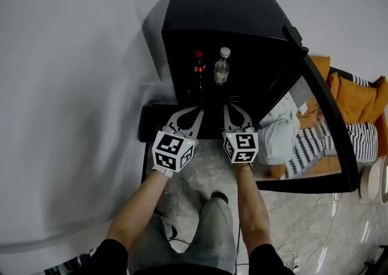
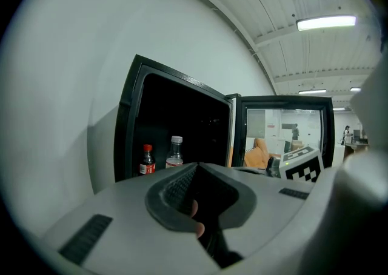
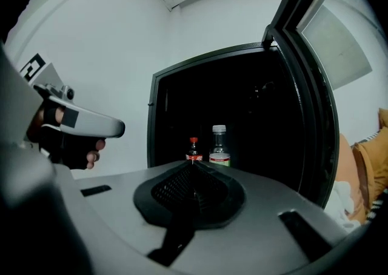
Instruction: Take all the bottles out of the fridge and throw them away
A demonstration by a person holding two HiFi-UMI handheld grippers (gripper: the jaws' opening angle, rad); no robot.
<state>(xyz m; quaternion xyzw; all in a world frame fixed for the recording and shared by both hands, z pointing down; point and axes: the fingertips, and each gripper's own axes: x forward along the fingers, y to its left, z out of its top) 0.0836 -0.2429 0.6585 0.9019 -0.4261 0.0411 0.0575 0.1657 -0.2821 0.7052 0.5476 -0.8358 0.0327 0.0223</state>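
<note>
Black mini fridge (image 1: 218, 7): being faced by both grippers, with its glass-panelled door (image 1: 324, 134) swung wide to their right.
Red-capped dark cola bottle (image 1: 198, 65): being left upright inside the fridge, ahead of the left gripper (image 1: 191, 112).
Clear plastic bottle with white cap (image 1: 222, 66): being left upright just beside the cola bottle, ahead of the right gripper (image 1: 233, 109).
Left gripper: being held short of the opening, jaws pressed together on nothing.
Right gripper: being held alongside, jaws likewise pressed together and empty.
Reach: jaws are probably best being spread before the opening is entered, with each bottle being approached level and pinched at the body, so its neighbour is not being toppled.
Pale marbled floor (image 1: 200, 174): being stood on, in front of the fridge.
Room: a white wall (image 1: 73, 86) is being seen behind the fridge, and orange cushions (image 1: 357, 95) with striped cloth beyond the door.
</note>
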